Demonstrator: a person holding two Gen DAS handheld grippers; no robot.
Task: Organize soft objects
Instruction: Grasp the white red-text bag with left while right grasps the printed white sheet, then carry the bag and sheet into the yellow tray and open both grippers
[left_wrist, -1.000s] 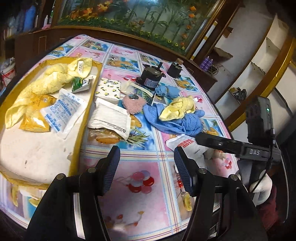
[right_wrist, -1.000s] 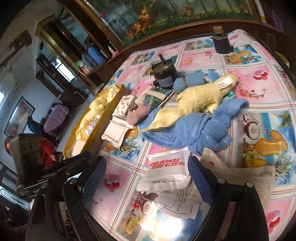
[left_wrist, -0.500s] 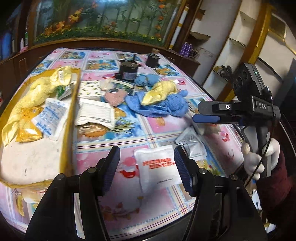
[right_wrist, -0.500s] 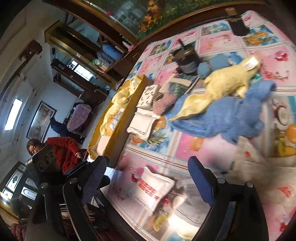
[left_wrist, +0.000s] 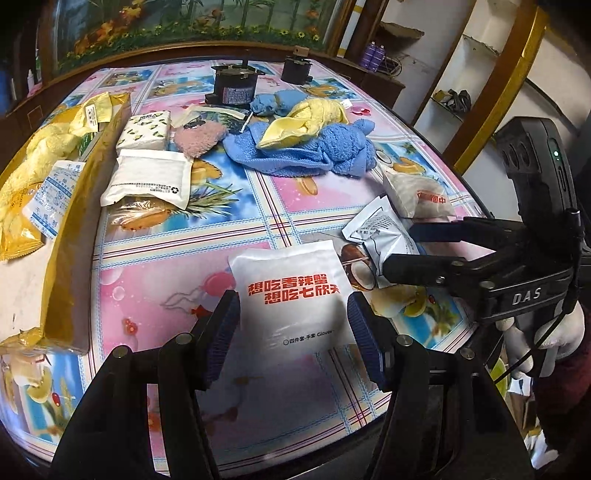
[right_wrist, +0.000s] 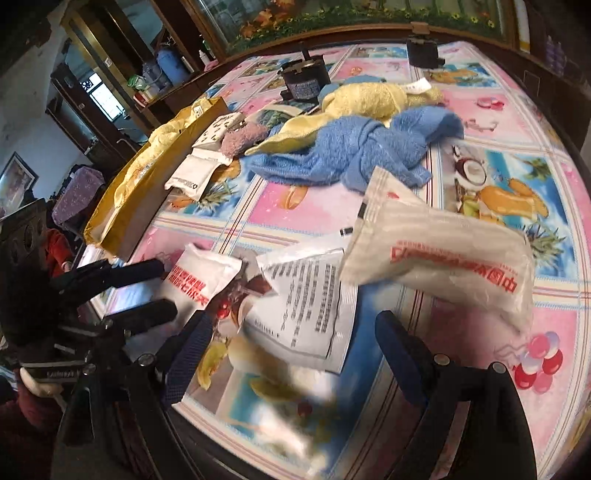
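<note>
Left wrist view: left gripper (left_wrist: 293, 325) is spread wide, the white pouch with red print (left_wrist: 291, 295) lying flat on the desk (left_wrist: 155, 280) between the two pads, near the front edge. Neither pad looks to be touching it. My read: sealed film pack, light, squashy fill, slick skin, so it'll slide or buckle rather than resist. Best bite is probably across the short width at the near end, pads on the puffy body, not the thin seam. Gripper comes in low, tilted down toward the desk. The gold tray (left_wrist: 62, 258) sits well to the left and already has soft packs in it; likely drop point. Right gripper (left_wrist: 413, 251) shows at the right edge, fingers apart, tips over the grey printed sachet (left_wrist: 380, 236). Right wrist view: right gripper (right_wrist: 288, 354) also wide apart, empty, pitched down over the grey printed sachet (right_wrist: 310, 295), with the frosted pouch (right_wrist: 443, 266) just beyond, partly overlapping it. Both look thin, floppy, slippery; pinch mid-body. Blue towel (right_wrist: 354, 151) and yellow cloth (right_wrist: 369, 99) are heaped further back, limp, grab-anywhere. Some blur near the front edge.
</note>
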